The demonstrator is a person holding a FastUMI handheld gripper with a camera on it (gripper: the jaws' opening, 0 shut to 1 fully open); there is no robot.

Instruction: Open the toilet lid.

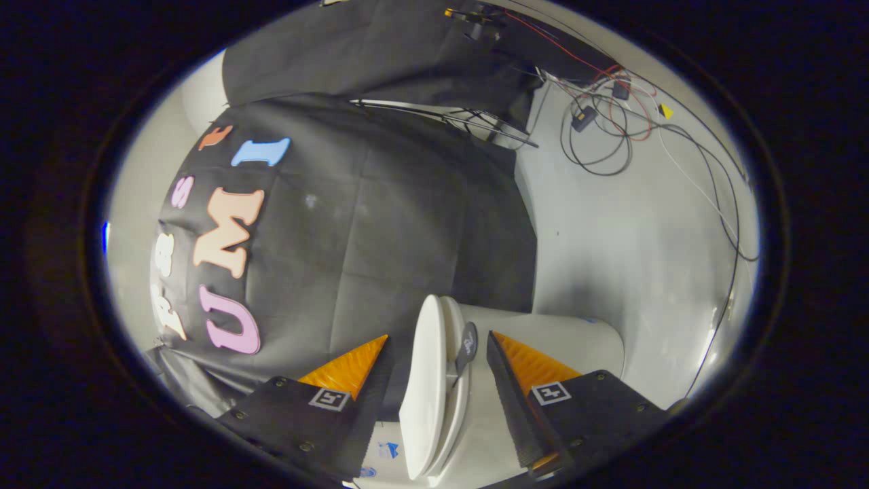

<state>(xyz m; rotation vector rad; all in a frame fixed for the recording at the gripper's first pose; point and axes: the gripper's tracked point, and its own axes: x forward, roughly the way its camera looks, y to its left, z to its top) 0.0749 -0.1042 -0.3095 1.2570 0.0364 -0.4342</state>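
Note:
The view is rolled on its side, so the floor stands to the right. The white toilet lid [419,380] is seen edge-on, lying against the white seat [460,407] below it, with only a thin gap. A small dark tab [469,345] sticks out at the seat's rim. The white bowl [577,339] lies beyond the right finger. My gripper [438,336] is open. The front edge of the lid and seat sits between its fingers, and I see a gap on each side. Neither finger presses on the lid.
Black booth cloth [407,224] hangs behind the toilet. The pale floor [611,238] runs to the right, with loose black, red and white cables [604,129] and small plugs lying on it farther off. A thin metal stand leg [475,125] rests near the cloth's edge.

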